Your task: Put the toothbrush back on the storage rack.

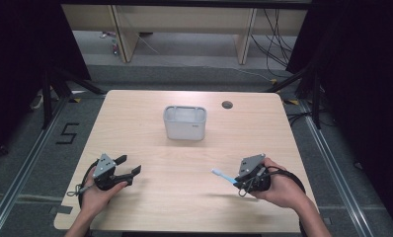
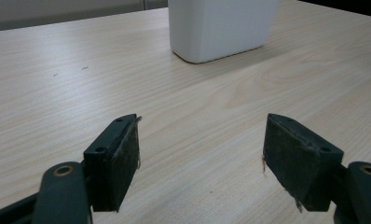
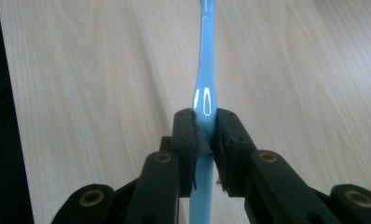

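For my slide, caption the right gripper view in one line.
The right gripper, jaws shut on a blue toothbrush, holds it pointing away over the wooden table.

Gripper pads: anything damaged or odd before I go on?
Yes: the left gripper has frayed pads, threads hanging from the edges. The right gripper clamps the blue toothbrush squarely. The white container stands upright.

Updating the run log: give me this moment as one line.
right gripper: shut on blue toothbrush | left gripper: open, nothing between | white container: mid-table, untouched
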A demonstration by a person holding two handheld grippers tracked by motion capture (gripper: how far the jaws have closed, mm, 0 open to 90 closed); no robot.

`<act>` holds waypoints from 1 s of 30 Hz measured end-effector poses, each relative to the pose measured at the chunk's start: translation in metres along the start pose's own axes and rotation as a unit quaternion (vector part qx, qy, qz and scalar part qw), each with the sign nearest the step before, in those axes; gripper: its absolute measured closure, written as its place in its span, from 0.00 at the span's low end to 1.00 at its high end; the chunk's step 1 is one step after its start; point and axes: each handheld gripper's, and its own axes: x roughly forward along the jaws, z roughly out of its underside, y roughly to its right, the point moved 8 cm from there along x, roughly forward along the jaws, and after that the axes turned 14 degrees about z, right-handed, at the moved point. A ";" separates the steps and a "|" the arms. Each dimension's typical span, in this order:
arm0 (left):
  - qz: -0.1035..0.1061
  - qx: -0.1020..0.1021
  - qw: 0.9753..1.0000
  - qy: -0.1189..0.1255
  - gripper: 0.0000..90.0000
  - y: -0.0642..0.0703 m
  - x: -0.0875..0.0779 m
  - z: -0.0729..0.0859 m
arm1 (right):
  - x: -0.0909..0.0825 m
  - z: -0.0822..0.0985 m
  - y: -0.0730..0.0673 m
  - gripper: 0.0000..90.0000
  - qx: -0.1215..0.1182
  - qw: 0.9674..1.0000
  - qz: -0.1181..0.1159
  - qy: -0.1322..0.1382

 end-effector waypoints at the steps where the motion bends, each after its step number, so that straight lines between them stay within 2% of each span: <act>1: 0.000 0.000 1.000 0.000 0.29 0.000 0.000 0.000 | 0.000 0.000 0.000 0.88 0.000 1.000 0.000 0.000; 2: 0.000 0.000 1.000 0.000 0.29 0.000 0.000 0.000 | -0.001 0.000 0.000 0.88 0.014 1.000 -0.003 0.009; 3: 0.000 0.000 1.000 0.000 0.29 0.000 0.000 0.000 | -0.001 0.000 0.000 0.88 0.014 1.000 -0.003 0.009; 4: 0.000 0.000 1.000 0.000 0.29 0.000 0.000 0.000 | -0.002 -0.001 0.000 0.88 0.035 0.999 0.000 0.018; 6: 0.000 0.000 1.000 0.000 0.29 0.000 0.000 0.000 | -0.001 -0.001 0.002 0.88 0.026 0.999 0.006 0.028; 7: 0.000 0.000 1.000 0.000 0.29 0.000 0.000 0.000 | -0.001 -0.002 0.001 0.88 0.036 0.999 -0.001 0.034; 8: 0.000 0.000 1.000 0.000 0.29 0.000 0.000 0.000 | -0.002 -0.002 0.003 0.88 0.051 0.998 0.004 0.043; 10: 0.000 0.000 1.000 0.000 0.29 0.000 0.000 0.000 | -0.002 -0.002 0.004 0.88 0.051 0.998 0.005 0.048; 11: 0.000 0.000 1.000 0.000 0.29 0.000 0.000 0.000 | -0.004 -0.002 0.006 0.88 0.066 0.996 0.012 0.060; 12: -0.001 0.000 1.000 0.001 0.29 0.000 0.000 0.000 | -0.004 -0.003 0.007 0.88 0.066 0.996 0.012 0.067; 15: -0.001 0.000 1.000 0.001 0.30 0.000 0.000 0.000 | -0.008 -0.004 0.010 0.88 0.091 0.992 0.015 0.084; 16: -0.001 0.000 1.000 0.001 0.30 0.000 0.000 0.000 | -0.008 -0.004 0.010 0.88 0.091 0.992 0.015 0.084; 17: -0.001 0.000 1.000 0.002 0.30 0.000 0.000 0.000 | -0.009 -0.005 0.014 0.88 0.093 0.990 0.021 0.105; 19: -0.001 0.000 1.000 0.002 0.30 0.000 0.000 0.000 | -0.010 -0.005 0.015 0.88 0.099 0.989 0.025 0.108; 20: -0.001 0.000 1.000 0.002 0.30 0.000 0.000 0.000 | -0.010 -0.005 0.018 0.88 0.114 0.985 0.031 0.124; 21: -0.001 0.000 1.000 0.002 0.30 0.000 0.000 0.000 | -0.010 -0.005 0.018 0.88 0.114 0.985 0.031 0.124; 22: -0.001 0.000 1.000 0.003 0.30 0.000 0.000 0.000 | -0.011 -0.006 0.020 0.88 0.127 0.982 0.033 0.137; 24: -0.002 0.000 1.000 0.002 0.30 0.000 0.000 0.000 | -0.011 -0.005 0.021 0.88 0.131 0.981 0.036 0.141; 25: -0.002 0.000 1.000 0.002 0.30 0.000 0.000 0.000 | -0.011 -0.005 0.023 0.88 0.142 0.977 0.036 0.151; 27: -0.002 0.000 1.000 0.003 0.30 0.000 0.000 0.000 | -0.011 -0.004 0.023 0.88 0.146 0.976 0.036 0.155; 28: -0.002 0.000 1.000 0.003 0.30 0.000 -0.001 0.000 | -0.011 -0.004 0.025 0.88 0.146 0.975 0.041 0.163; 29: -0.002 -0.001 1.000 0.004 0.30 0.000 -0.001 0.000 | -0.011 -0.003 0.024 0.88 0.161 0.972 0.038 0.167; 30: -0.002 -0.001 1.000 0.004 0.30 0.000 -0.001 0.000 | -0.011 -0.003 0.024 0.88 0.161 0.972 0.038 0.167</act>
